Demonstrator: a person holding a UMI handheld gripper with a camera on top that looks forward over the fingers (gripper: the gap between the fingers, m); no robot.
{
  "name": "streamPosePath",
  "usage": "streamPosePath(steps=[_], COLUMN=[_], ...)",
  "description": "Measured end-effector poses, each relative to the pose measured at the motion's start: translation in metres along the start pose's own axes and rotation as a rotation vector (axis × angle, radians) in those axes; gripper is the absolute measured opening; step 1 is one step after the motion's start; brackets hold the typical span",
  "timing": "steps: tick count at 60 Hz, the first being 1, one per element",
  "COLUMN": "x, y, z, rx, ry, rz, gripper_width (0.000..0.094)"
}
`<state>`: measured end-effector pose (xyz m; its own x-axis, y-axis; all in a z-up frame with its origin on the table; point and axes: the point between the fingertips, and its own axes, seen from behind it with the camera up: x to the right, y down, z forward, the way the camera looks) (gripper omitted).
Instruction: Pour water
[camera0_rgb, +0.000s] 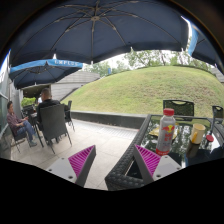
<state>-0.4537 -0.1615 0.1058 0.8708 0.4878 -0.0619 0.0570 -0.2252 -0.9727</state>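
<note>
Gripper view shows your claw open and holding nothing, its two pink pads spread apart over the paving. Ahead and right of your fingers, a clear bottle with a red cap stands upright near the counter's front edge, a cup of orange drink just beside it. People sit under a blue umbrella.

Magenta pads on inner faces of gripper fingers, pale grey finger bodies. Dark navy umbrella overhead; second umbrella blue with white lettering on rim. Clear bottle with red cap, reddish label. Cup yellow-orange. Dark woven table edge, glassy green-tinted top. Green grass slope. Black chairs. Pale beige paving.
</note>
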Motion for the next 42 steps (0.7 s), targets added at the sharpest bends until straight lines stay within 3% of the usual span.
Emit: streamPosePath(steps=[18,28,42], x=[0.017,0.099,0.189], y=[-0.015,-0.029,-0.033], z=[0.010,0.020,0.058], rx=[0.075,0.131,0.140], ry=[0.052,0.235,0.299], rz=[-0.035,-0.087,0.002], gripper_width=[0.0805,0.0805,0.0810])
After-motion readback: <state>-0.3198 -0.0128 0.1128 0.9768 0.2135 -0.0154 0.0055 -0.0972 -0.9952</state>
